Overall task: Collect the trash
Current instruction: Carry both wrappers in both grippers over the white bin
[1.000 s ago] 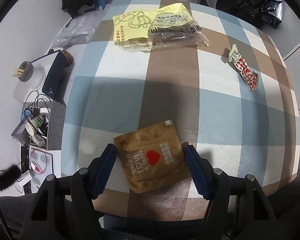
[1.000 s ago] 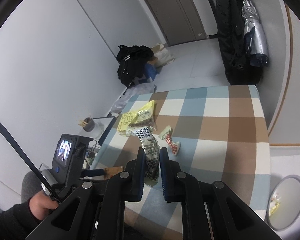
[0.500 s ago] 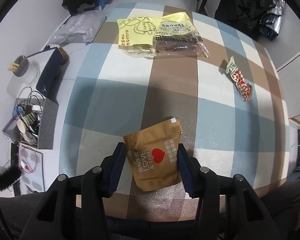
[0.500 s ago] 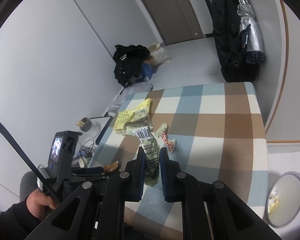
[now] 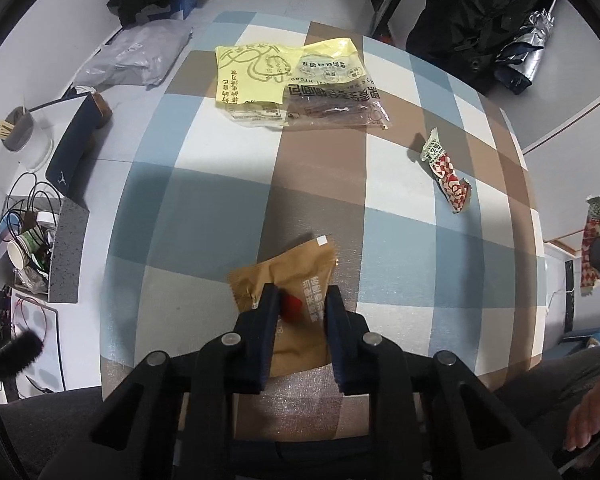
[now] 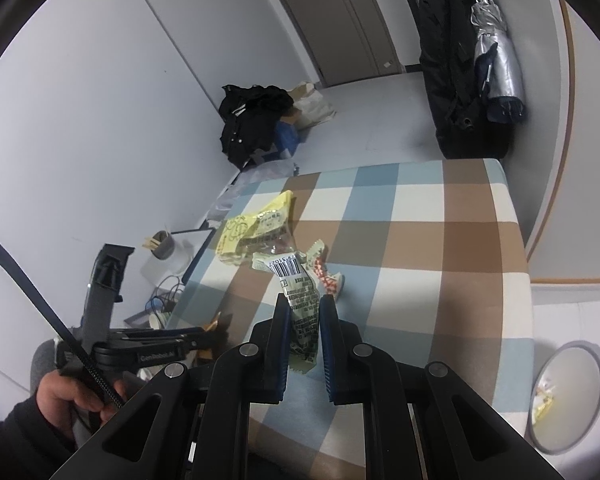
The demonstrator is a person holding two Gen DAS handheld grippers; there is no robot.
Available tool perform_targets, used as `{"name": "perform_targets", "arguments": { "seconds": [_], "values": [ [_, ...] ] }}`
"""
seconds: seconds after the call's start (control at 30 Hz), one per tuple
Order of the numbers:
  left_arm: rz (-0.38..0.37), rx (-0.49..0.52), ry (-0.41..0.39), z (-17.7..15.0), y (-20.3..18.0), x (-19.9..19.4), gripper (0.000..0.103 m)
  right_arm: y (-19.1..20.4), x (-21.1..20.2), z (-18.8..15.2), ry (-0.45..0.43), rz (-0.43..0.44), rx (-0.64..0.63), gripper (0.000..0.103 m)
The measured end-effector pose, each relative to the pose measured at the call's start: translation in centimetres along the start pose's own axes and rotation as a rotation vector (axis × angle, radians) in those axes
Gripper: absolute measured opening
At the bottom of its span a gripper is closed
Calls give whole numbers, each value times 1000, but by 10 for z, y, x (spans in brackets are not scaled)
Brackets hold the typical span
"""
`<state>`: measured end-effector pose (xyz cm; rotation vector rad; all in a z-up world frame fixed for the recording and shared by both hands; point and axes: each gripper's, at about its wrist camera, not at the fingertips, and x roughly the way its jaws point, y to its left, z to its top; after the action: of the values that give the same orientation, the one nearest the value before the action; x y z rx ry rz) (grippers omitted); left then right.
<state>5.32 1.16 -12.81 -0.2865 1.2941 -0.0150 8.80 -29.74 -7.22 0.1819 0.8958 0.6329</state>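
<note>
Left wrist view: your left tongs point(image 5: 299, 300) sit at lower centre, pointing steeply down at the checked tabletop point(image 5: 204, 216). Their jaws have just been closing and now pinch the brown sachet point(image 5: 288, 276), which buckles between the pads while its far end lies on the tabletop. At upper centre lies a yellow and clear bag point(image 5: 296, 84), flat. At centre right lies a red-and-white wrapper point(image 5: 446, 176), well apart from the sachet. At the right edge another wrapper point(image 5: 594, 236) hangs in the air, held from below.

Right wrist view: your right tongs point(image 6: 303, 304) occupy lower centre, above the tabletop point(image 6: 440, 240), jaws pressed onto a green printed wrapper point(image 6: 300, 296) whose barcoded end stands up beyond the pads. Beyond it lie the red-and-white wrapper point(image 6: 328, 276) and the yellow bag point(image 6: 256, 228). At lower left your hand point(image 6: 66, 394) grips the left tool. At lower right stands a round bin point(image 6: 566, 396) with scraps inside.
</note>
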Motion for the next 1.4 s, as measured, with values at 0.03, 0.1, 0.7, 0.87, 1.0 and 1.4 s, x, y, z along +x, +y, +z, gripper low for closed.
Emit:
{"name": "perform_targets", "arguments": {
  "seconds": [0.03,0.1,0.7,0.87,1.0,1.4],
  "values": [
    [-8,-3,1,0,1,0,18,0,1,0,1,-2,-1,13],
    [-24,-12,-1,0,4,-1,17,0,2,-1,1,-7,-4,13],
    [-208,96,-110,10,-44,-43,5,-8,-34,11,-76,-21,22,13],
    [-257,184,-166,16,-85,-67,5,-16,-77,21,-150,-15,52,13],
    [-319,271,-184,20,-125,-82,5,-33,-122,25,-209,-26,84,13],
    [-464,545,-162,21,-271,-79,5,-114,-252,23,-407,-248,174,13]
  ]
}}
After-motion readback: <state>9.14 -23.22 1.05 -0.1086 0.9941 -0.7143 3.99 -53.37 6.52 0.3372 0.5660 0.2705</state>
